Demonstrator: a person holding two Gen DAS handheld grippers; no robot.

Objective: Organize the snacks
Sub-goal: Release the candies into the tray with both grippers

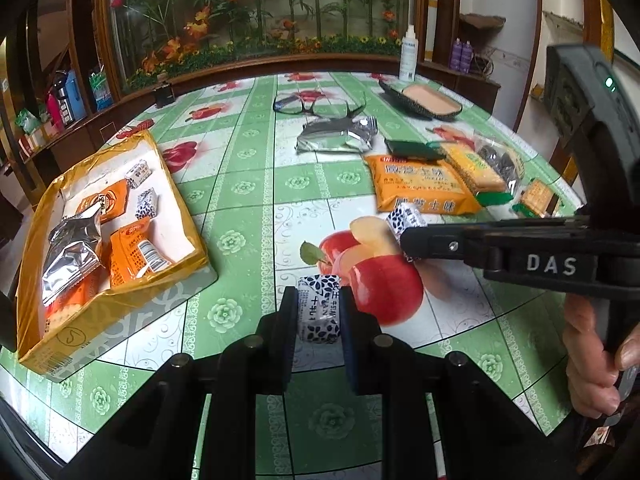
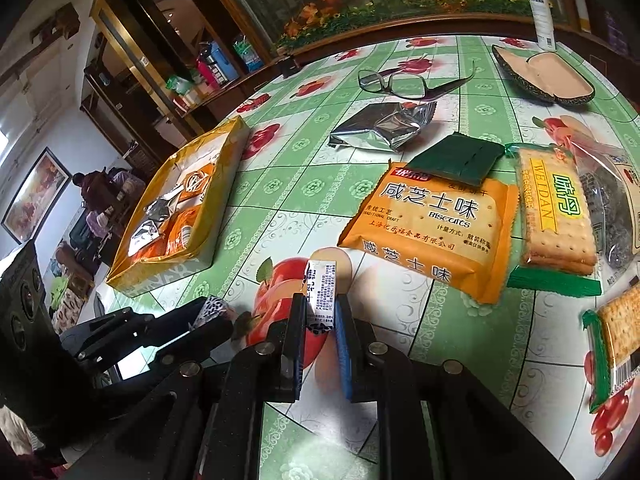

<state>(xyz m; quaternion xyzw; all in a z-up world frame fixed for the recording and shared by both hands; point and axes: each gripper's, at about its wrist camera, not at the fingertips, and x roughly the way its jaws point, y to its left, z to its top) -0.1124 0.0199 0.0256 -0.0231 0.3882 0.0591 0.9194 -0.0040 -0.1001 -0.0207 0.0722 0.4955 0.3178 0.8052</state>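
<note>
Gripping one candy each, both claws point(image 1: 319, 312) point(image 2: 320, 312) face "WEIDAN" biscuits point(image 2: 554, 210).

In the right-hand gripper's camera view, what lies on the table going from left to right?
Yellow box → candy held in the right gripper → orange biscuit packet → Weidan cracker pack → clear bag of dark seeds.
</note>
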